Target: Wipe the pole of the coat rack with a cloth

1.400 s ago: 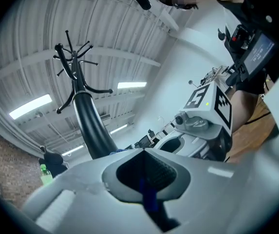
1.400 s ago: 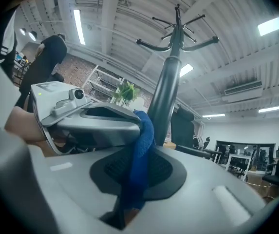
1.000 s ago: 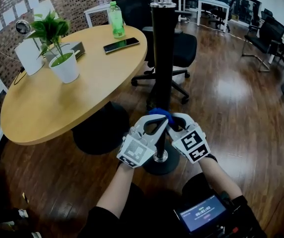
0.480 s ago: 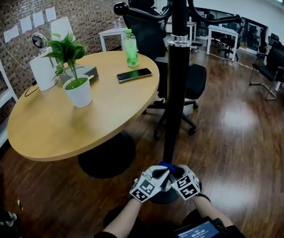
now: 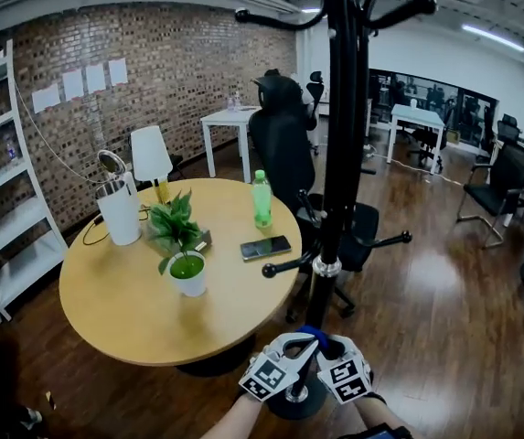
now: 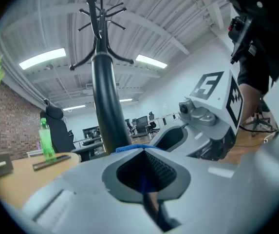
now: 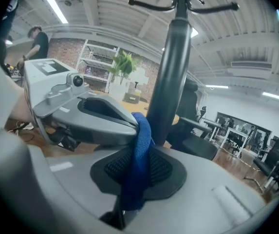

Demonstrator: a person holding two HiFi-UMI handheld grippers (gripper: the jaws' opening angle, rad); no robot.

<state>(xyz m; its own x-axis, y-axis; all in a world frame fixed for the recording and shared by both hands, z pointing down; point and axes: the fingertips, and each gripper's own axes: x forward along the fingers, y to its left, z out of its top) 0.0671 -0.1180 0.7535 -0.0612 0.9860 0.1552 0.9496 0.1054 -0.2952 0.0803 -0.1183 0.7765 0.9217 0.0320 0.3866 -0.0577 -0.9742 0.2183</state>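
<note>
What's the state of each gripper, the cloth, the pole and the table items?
Left gripper: shut on blue cloth.
Right gripper: shut on blue cloth.
Blue cloth: held between both grippers, against the pole, low down.
Coat rack pole: upright.
Green bottle: upright on round table.
Phone: lying flat, screen dark.
Potted plant: upright.

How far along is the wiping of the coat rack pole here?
Done: cannot tell; the pole shows no wiped mark. In hand: left gripper and right gripper both shut on the blue cloth, held against the pole just above the base. Left: likely the long stretch up to the hooks.
</note>
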